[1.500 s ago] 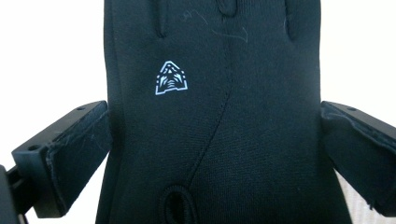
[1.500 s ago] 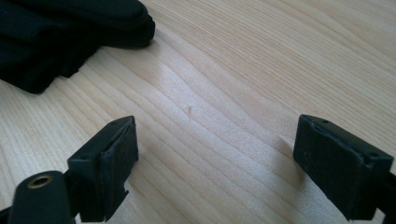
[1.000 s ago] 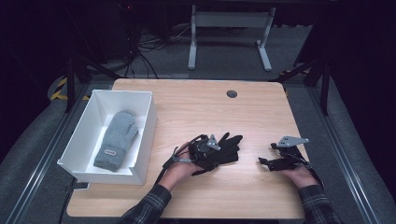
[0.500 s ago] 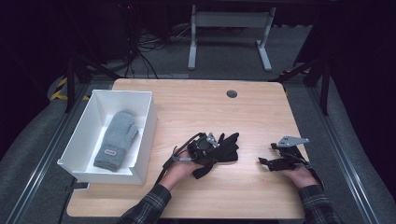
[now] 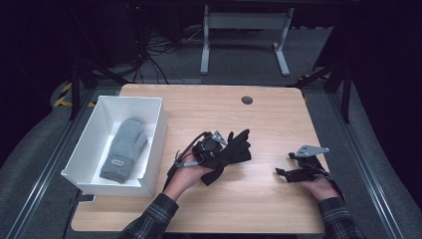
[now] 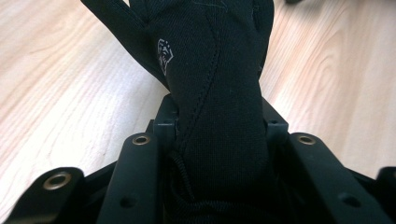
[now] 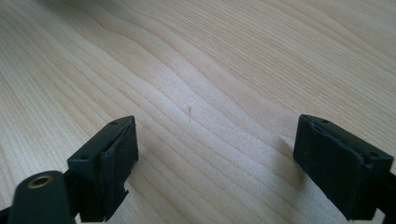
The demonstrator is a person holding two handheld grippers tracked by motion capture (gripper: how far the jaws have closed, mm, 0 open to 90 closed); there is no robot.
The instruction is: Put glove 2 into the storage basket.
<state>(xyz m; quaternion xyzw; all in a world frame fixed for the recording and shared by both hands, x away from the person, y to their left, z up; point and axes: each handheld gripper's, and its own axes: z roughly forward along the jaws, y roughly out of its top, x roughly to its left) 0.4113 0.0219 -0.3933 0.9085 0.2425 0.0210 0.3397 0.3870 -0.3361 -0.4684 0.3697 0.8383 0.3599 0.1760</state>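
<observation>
the black glove lying mid-bench is pinched at the cuff by the left gripper, probably soft, light and floppy, while the right gripper is held spread over bare wood.

The table was brightly lit while everything around it stayed nearly black; the high view looked soft, perhaps slightly blurred, with faint shadows.

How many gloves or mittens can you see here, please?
2. A grey mitten lies inside the white bin at the table's left. A black glove lies mid-table, clamped in the left tool. More could be hidden beneath either.
</observation>
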